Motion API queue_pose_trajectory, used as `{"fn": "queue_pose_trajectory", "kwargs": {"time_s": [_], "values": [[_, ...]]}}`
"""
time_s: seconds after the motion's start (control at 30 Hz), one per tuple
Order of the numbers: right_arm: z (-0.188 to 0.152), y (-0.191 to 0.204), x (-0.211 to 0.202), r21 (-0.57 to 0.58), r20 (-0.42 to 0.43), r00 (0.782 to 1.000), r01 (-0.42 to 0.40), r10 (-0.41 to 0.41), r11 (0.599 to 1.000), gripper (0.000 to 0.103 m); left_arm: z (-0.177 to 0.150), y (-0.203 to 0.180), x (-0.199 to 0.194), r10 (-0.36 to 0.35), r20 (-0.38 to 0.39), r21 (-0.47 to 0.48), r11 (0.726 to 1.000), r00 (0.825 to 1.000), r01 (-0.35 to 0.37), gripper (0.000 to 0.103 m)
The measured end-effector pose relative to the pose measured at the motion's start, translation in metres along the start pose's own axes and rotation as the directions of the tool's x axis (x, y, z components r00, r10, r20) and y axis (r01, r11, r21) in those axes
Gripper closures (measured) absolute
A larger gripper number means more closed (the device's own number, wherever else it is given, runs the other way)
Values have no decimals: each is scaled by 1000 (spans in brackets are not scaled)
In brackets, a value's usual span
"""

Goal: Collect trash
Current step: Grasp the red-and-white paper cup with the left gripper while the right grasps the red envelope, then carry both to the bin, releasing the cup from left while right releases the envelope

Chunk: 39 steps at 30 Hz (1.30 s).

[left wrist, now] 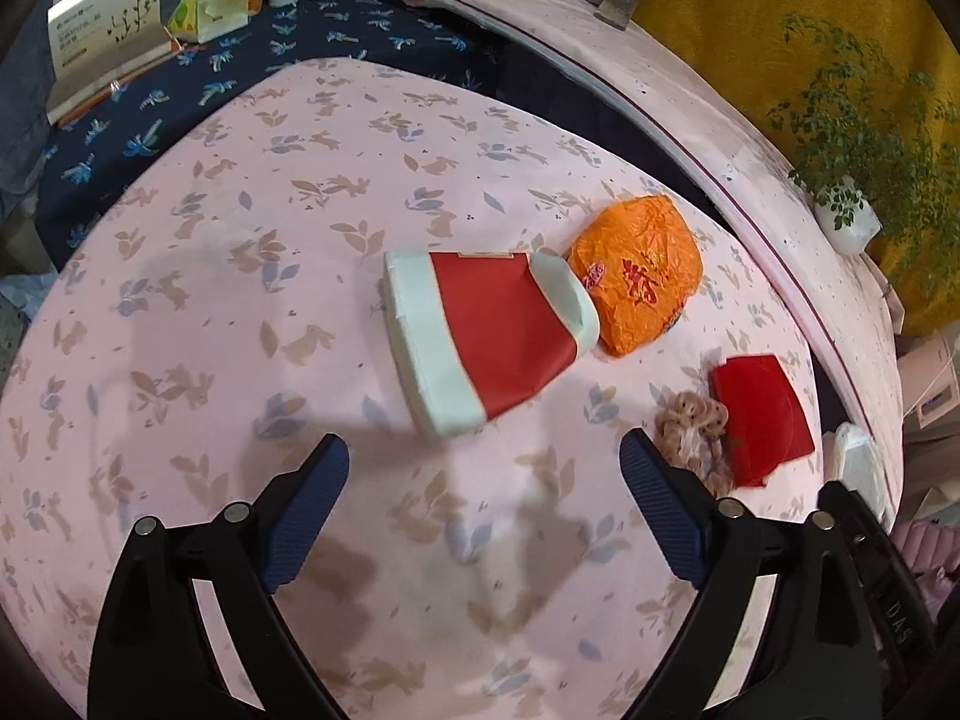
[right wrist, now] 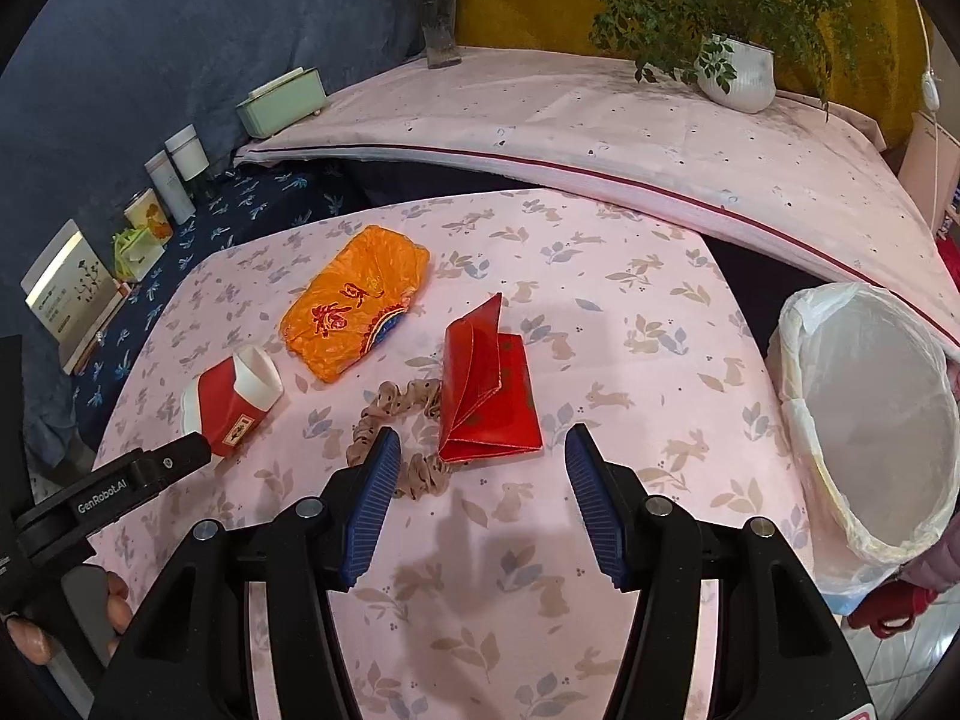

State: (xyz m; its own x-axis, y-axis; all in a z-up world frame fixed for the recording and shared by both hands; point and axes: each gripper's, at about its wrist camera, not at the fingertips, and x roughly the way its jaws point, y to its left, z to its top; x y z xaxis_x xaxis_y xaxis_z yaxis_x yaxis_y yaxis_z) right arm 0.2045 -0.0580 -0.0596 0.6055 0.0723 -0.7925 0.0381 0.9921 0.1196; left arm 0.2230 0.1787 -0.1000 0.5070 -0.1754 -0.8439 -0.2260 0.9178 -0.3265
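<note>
On the pink rabbit-print tablecloth [left wrist: 198, 324] a red and white paper cup [left wrist: 486, 330] lies on its side. Just short of it my left gripper [left wrist: 483, 443] hangs open, nothing between its pads. A crumpled orange wrapper [left wrist: 636, 276] lies behind the cup. Right of them are a folded red envelope [left wrist: 759, 420] and a beige scrunchie [left wrist: 690, 432]. My right gripper [right wrist: 483, 437] is open too, just above and short of the red envelope [right wrist: 486, 396], with the scrunchie [right wrist: 396, 402] by its left finger. The cup [right wrist: 234, 402] and wrapper [right wrist: 354, 306] lie to its left.
A bin with a white liner [right wrist: 870, 420] stands open off the table's right edge. Behind is a higher pink-covered surface [right wrist: 600, 132] with a vase [right wrist: 441, 24], a potted plant [right wrist: 738, 72] and a green box [right wrist: 282, 102]. Jars and a book [right wrist: 72, 288] line the blue cloth at left.
</note>
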Motion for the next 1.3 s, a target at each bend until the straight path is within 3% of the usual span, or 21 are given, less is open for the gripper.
{"fn": "queue_pose_trajectory", "kwargs": {"time_s": [0.33, 0.4, 0.43, 0.5, 0.57, 0.63, 0.77, 1.03, 1.3], "values": [[22, 9, 46, 5, -31, 999, -8, 8, 1000, 47, 36, -8, 40, 0, -36, -57, 998, 999, -2, 16], [24, 11, 51, 5, -36, 999, -11, 11, 1000, 47, 39, -7, 45, -2, -43, -66, 998, 999, -1, 18], [24, 12, 54, 3, -39, 999, -11, 11, 1000, 47, 40, -6, 46, -3, -46, -67, 998, 999, 0, 25], [23, 13, 57, -1, -48, 999, -16, 16, 1000, 59, 38, -6, 48, -9, -51, -63, 998, 999, 6, 25], [22, 13, 60, -4, -66, 998, -23, 23, 1000, 82, 36, -9, 46, -5, -40, -45, 999, 999, 4, 26], [19, 12, 59, 2, -72, 997, -32, 32, 999, 95, 33, -11, 42, -8, -33, -30, 1000, 999, 7, 26], [15, 7, 48, 13, -59, 997, -39, 39, 999, 102, 27, -20, 28, -15, -14, -12, 1000, 1000, 15, 26], [14, -11, 6, 29, 1, 999, -41, 41, 999, 102, 9, -54, -7, -43, 22, 51, 998, 999, 42, 26], [12, -46, -45, 70, 82, 996, -28, 22, 997, 102, -18, -112, -39, -90, 44, 159, 984, 995, 82, 26]]}}
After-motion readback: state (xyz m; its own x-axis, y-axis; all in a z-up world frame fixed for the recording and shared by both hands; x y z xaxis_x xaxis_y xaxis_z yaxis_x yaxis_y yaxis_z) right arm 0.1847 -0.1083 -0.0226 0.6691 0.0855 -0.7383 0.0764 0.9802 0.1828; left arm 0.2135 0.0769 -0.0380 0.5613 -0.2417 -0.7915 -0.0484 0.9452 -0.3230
